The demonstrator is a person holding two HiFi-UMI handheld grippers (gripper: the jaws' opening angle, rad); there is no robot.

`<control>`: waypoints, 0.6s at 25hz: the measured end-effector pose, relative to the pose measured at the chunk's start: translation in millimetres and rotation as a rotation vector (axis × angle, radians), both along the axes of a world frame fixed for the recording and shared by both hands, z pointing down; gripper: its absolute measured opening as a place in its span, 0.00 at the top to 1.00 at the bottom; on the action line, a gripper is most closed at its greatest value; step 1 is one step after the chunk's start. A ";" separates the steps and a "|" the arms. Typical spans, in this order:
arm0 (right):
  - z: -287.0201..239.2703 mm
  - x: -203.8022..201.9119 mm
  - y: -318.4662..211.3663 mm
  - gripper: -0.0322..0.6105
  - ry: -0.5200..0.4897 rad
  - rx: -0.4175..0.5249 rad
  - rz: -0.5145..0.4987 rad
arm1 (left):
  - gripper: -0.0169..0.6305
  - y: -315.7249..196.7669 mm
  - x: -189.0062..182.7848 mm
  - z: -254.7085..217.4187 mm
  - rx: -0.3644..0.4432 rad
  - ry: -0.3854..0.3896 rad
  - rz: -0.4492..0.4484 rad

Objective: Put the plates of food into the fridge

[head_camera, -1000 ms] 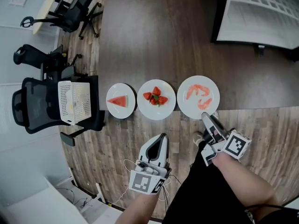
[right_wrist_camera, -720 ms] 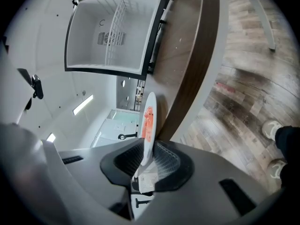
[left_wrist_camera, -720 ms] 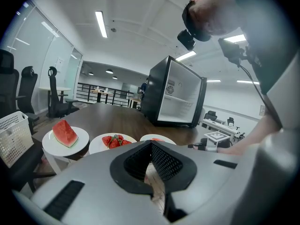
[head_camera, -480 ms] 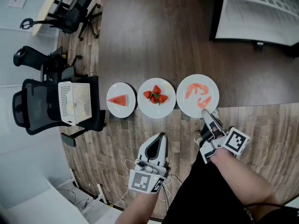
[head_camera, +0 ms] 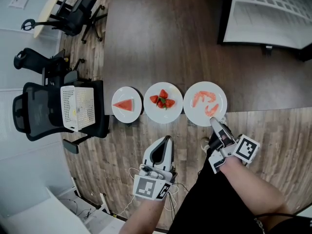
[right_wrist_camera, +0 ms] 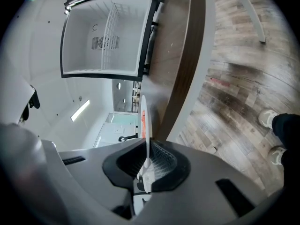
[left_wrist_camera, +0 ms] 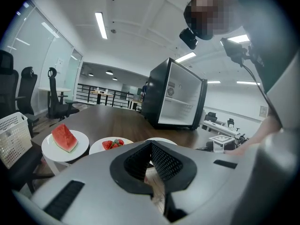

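my right claw (head_camera: 215, 123) has just closed onto the near rim of the plate of pink food (head_camera: 195, 113), at the surface (head_camera: 161, 43) edge. i should lift it level, grip firmly and carry it slowly to the open fridge (right_wrist_camera: 105, 36). my left claw (head_camera: 165, 141) hangs closed, holding nothing.

three plates of food (head_camera: 127, 115) (head_camera: 163, 116) (head_camera: 215, 93), one fridge (left_wrist_camera: 180, 102), one basket (head_camera: 78, 106)
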State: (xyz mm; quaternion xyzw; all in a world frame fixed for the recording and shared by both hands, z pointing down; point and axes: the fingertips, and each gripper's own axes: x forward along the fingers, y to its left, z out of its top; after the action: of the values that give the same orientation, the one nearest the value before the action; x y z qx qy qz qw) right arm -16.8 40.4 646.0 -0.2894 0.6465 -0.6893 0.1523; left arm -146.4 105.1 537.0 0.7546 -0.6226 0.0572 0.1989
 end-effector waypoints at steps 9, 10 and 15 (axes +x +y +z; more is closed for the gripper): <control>-23.9 1.2 -7.2 0.92 -0.019 0.010 0.008 | 0.97 -10.5 -10.3 -23.7 0.038 -0.010 -0.027; -27.9 2.0 -8.5 0.92 -0.017 0.014 0.009 | 0.97 -12.3 -13.7 -26.9 0.042 -0.018 -0.037; -51.5 10.4 -17.3 0.92 0.005 0.028 0.011 | 0.97 -21.1 -23.1 -46.3 0.054 -0.024 -0.078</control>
State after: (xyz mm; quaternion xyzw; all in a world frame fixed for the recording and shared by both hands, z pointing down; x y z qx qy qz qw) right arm -6.4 23.0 594.5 -0.2923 0.6550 -0.6785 0.1584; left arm -169.4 84.0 490.6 0.7340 -0.6554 0.0418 0.1731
